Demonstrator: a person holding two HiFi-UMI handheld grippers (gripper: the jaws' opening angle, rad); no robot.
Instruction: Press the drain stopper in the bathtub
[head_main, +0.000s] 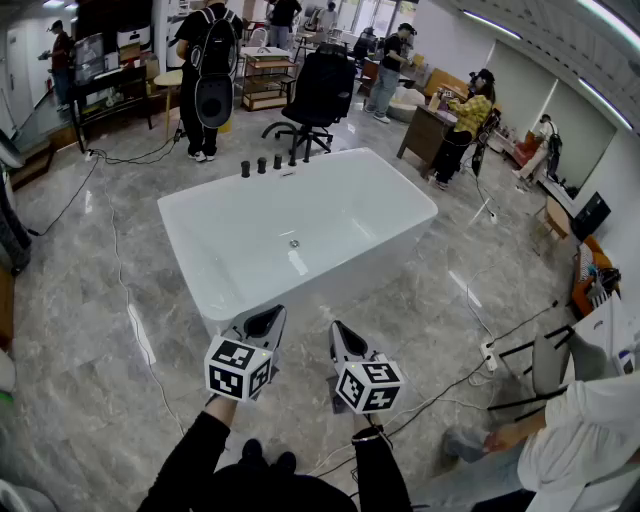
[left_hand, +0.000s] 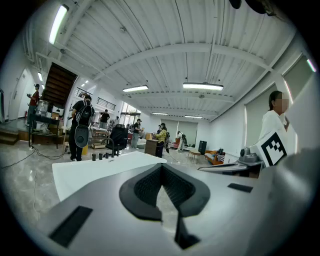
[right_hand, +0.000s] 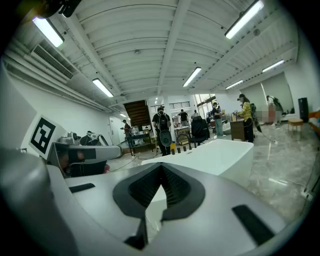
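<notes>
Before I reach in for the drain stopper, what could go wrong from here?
1. The drain stopper is small and sits on the floor of the bathtub, beyond the near wall. The left gripper and right gripper, both shut, are outside it, so a reach could clip the rim.
2. A cable trails on the floor near your feet, which could trip you.

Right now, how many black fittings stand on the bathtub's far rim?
4 black fittings in one row on the far rim of the bathtub: leftmost, second, third, rightmost. None seems hidden.

No words, numbers or brand marks can be read anywhere.
</notes>
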